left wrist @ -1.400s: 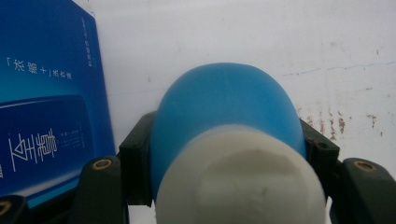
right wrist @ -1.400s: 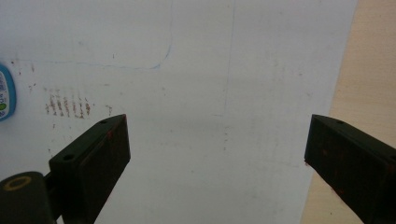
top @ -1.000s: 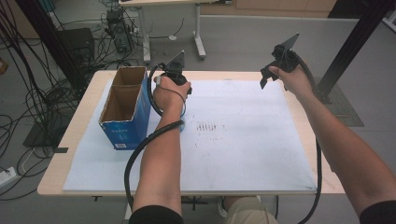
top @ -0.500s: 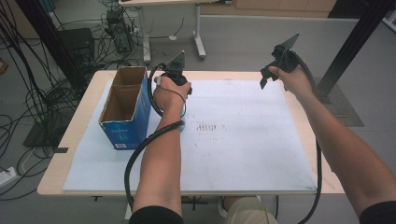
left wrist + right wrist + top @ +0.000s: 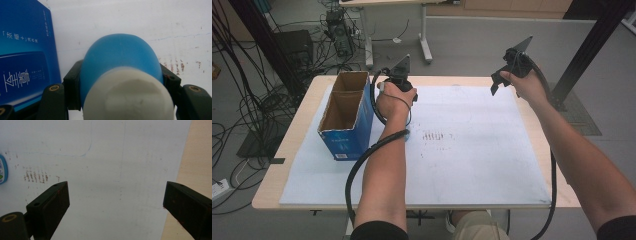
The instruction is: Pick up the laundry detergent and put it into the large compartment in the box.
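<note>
**Blue bottle clamped beside the open box**

A wooden table is covered by a white mat; at the mat's left edge an open blue cardboard box is stood upright, its brown inside bare as far as can be seen. The left gripper is held just to the right of the box, near the mat's far edge; the right gripper is raised well apart at the far right, and in the right gripper view its jaws are seen spread wide over the mat with nothing between them.

In the left gripper view a blue bottle with a white cap is pinched between the two jaws; the cap is turned toward the camera, the rounded blue body away, and the box's printed wall is seen close on the left. The pads are pressed on the body's sides just behind the cap. The bottle is judged to be light, smooth plastic, somewhat yielding and apt to slip on its curve; a hold at the widest part of the body, squarely across, is judged safest.
</note>
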Tool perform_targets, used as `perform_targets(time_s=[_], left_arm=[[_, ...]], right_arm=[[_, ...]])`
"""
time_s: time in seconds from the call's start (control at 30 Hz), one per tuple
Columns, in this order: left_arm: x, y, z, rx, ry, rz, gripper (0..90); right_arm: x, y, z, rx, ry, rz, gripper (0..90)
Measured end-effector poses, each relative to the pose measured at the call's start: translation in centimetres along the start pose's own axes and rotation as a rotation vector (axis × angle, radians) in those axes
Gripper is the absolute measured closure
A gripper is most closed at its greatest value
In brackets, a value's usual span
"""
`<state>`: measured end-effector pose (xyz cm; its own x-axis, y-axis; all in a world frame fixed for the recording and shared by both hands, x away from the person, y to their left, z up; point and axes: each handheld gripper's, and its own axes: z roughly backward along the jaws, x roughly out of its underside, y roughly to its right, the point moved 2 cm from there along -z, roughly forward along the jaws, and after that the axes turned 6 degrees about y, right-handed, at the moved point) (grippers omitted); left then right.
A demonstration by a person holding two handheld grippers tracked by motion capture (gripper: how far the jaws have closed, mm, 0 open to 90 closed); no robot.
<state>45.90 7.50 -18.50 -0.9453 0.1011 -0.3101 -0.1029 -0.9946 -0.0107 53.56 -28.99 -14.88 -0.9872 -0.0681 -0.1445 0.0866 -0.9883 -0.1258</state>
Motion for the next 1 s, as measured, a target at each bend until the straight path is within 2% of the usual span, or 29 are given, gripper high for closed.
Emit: perform_targets(time_s=[1.0], left_arm=[[0.02,0.17,0.02,-0.004,-0.001,-0.003,37.6]], right_arm=[[0.05,0.25,0.10,-0.001,-0.001,-0.003,6.8]])
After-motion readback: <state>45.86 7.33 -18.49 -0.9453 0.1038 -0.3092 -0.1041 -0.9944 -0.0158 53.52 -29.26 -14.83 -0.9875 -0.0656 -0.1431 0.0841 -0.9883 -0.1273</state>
